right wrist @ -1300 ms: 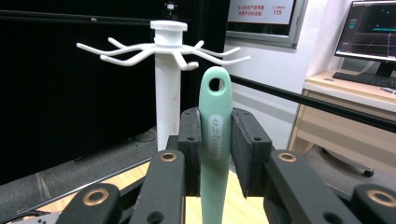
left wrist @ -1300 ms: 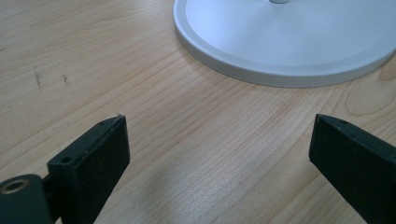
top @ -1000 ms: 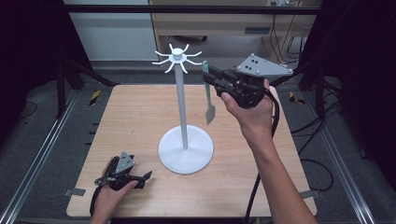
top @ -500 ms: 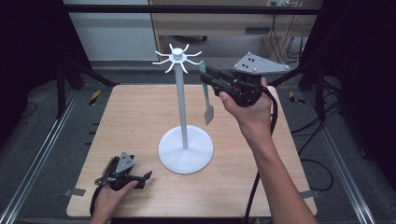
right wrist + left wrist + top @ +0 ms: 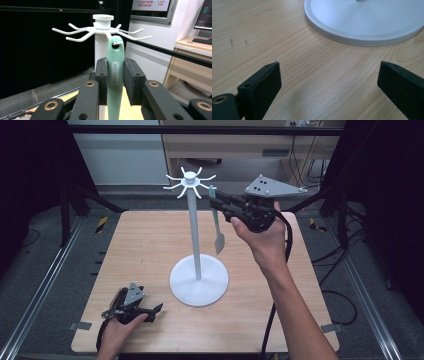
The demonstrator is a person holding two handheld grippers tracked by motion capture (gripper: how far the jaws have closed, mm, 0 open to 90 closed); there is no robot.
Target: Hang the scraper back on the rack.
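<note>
Right hand-held gripper (image 5: pixel 115 82) clamped on green spatula (image 5: pixel 115 75), hole on rack (image 5: pixel 100 31) hook

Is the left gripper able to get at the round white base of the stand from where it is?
Probably yes: the left gripper rests open on the wooden table, and bare wood lies between it and the round white base.

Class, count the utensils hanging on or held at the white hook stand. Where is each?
1: a green spatula, gripped by the right gripper, its handle hole at a hook of the stand. Others may hide behind the pole.
</note>
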